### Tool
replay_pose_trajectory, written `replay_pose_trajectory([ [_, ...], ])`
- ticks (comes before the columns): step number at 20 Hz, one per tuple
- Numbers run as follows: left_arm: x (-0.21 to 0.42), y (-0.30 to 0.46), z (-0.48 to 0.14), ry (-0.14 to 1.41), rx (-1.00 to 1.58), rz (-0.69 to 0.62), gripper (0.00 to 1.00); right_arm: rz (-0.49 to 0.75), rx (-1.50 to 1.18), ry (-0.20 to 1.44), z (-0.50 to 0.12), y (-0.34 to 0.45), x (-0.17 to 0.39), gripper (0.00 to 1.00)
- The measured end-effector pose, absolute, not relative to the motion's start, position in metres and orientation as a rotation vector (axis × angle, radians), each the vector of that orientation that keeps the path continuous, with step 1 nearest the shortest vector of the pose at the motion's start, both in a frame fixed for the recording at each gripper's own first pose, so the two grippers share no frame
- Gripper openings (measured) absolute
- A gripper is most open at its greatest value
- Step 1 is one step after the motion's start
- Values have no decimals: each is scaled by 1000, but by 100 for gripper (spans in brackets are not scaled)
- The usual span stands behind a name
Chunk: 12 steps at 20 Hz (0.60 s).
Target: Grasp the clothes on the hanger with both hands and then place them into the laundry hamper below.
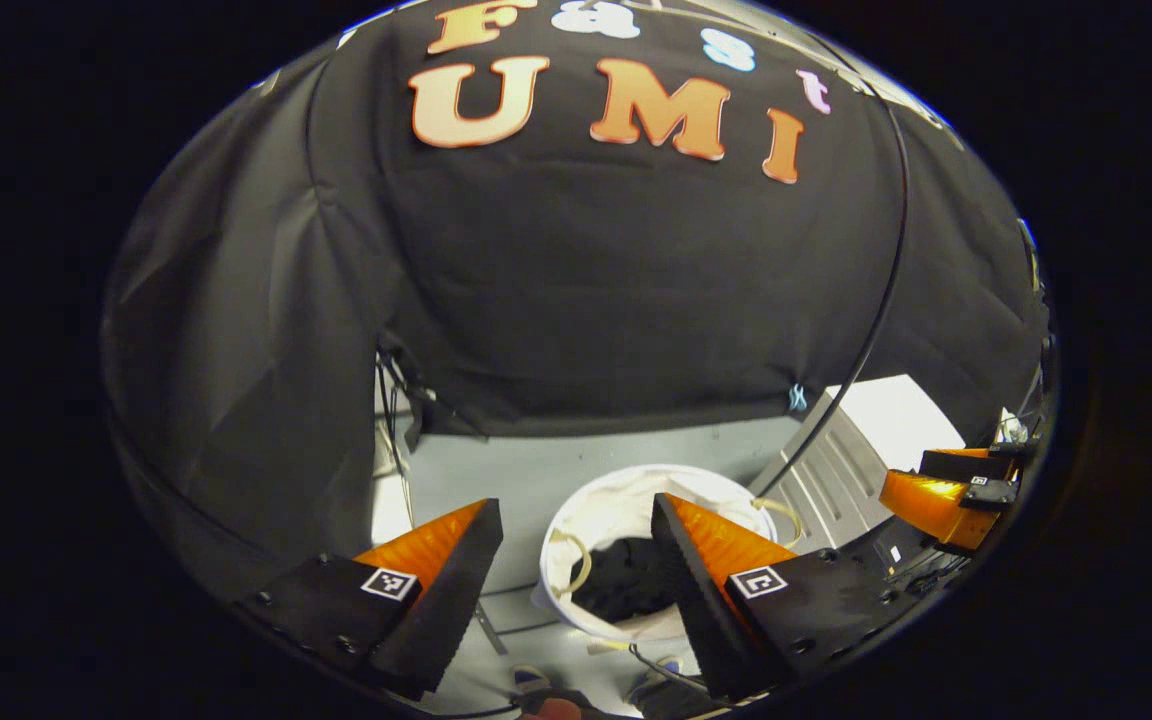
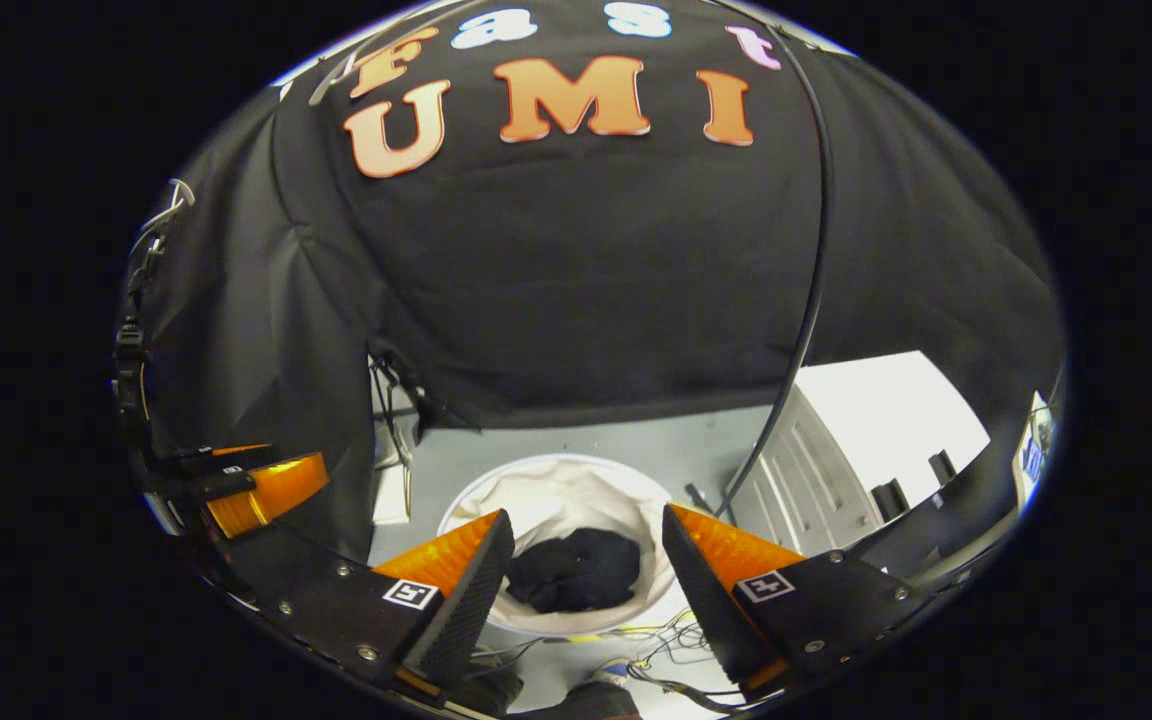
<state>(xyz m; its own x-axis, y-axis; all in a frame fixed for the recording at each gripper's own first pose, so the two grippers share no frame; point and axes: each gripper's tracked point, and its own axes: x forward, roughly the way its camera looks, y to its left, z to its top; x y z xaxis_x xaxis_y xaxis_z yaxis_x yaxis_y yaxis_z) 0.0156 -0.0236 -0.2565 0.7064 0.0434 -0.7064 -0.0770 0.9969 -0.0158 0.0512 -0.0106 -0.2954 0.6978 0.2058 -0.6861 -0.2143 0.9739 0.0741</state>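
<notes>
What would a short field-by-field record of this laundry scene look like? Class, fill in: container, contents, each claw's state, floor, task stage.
container: round white fabric laundry hamper, standing on the floor
contents: dark crumpled clothes lying inside the hamper
left claw: open, holding nothing, above the hamper
right claw: open, holding nothing, above the hamper
floor: grey floor, with loose thin cables near the hamper
task stage: clothes are in the hamper; both claws released
</notes>
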Motion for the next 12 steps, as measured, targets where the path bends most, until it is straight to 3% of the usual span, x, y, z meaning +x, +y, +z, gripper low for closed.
replay_pose_trajectory([
  [12, 51, -16, -86, 408, -100, 102, 97, 206, 10, 348, -80, -19, 75, 92],
])
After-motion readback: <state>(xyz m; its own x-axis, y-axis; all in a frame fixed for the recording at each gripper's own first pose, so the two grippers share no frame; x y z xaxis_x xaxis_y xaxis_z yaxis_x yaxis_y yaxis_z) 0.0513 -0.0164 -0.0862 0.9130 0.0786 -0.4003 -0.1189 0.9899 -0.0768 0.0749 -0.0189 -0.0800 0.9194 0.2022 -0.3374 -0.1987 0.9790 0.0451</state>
